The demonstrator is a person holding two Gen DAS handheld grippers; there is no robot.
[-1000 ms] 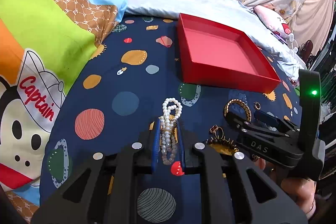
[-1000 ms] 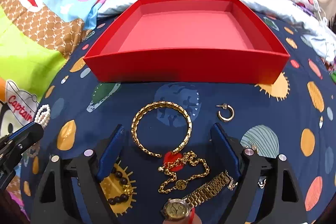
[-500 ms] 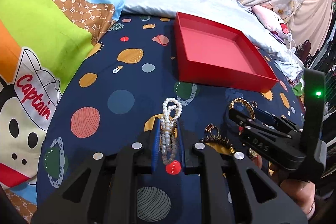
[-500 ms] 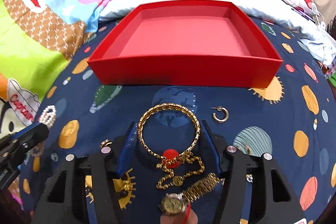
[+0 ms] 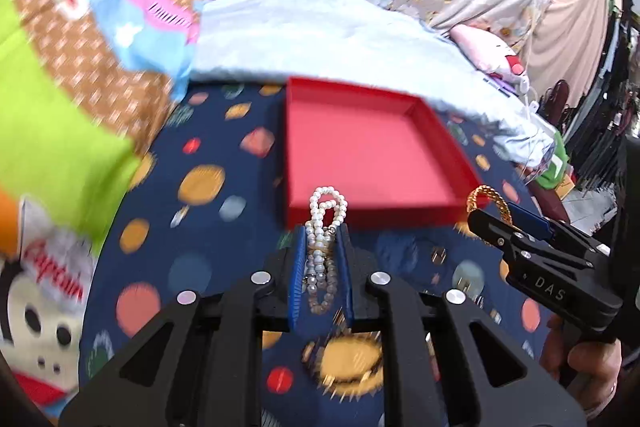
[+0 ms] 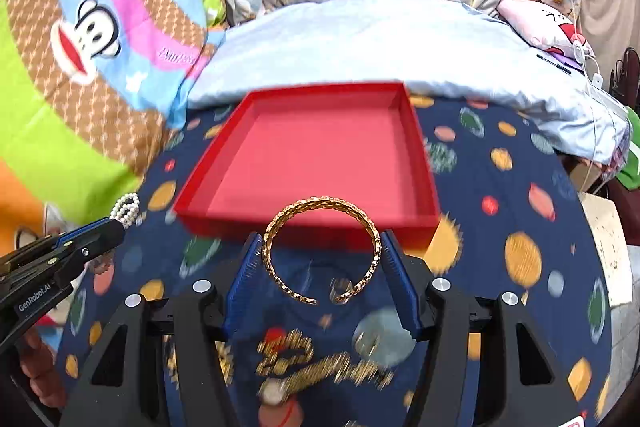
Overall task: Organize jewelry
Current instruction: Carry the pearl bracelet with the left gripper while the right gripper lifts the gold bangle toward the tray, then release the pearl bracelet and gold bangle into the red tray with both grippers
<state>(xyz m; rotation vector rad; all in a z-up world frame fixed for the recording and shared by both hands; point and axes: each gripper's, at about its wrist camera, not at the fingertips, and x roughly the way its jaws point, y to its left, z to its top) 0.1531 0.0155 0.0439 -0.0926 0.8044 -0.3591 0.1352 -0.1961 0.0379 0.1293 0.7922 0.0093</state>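
The shallow square red cardboard tray sits open on the dark blue bedspread printed with coloured planets, and everything here is placed against it. Just short of the tray's near wall, the left gripper has its blue-padded fingers drawn close together on a looped white pearl bracelet — the loops stick out past the fingertips and overlap the tray's front edge in the left wrist view. The right gripper, also just in front of the near wall, holds an open gold chain-link bangle between its blue pads, the jaws about as wide as the bangle and touching it on both sides. The bangle's far arc crosses the tray's front rim in view. Nearer the camera than the tray, blurred gold jewellery lies on the bedspread — a round dial shows among it.
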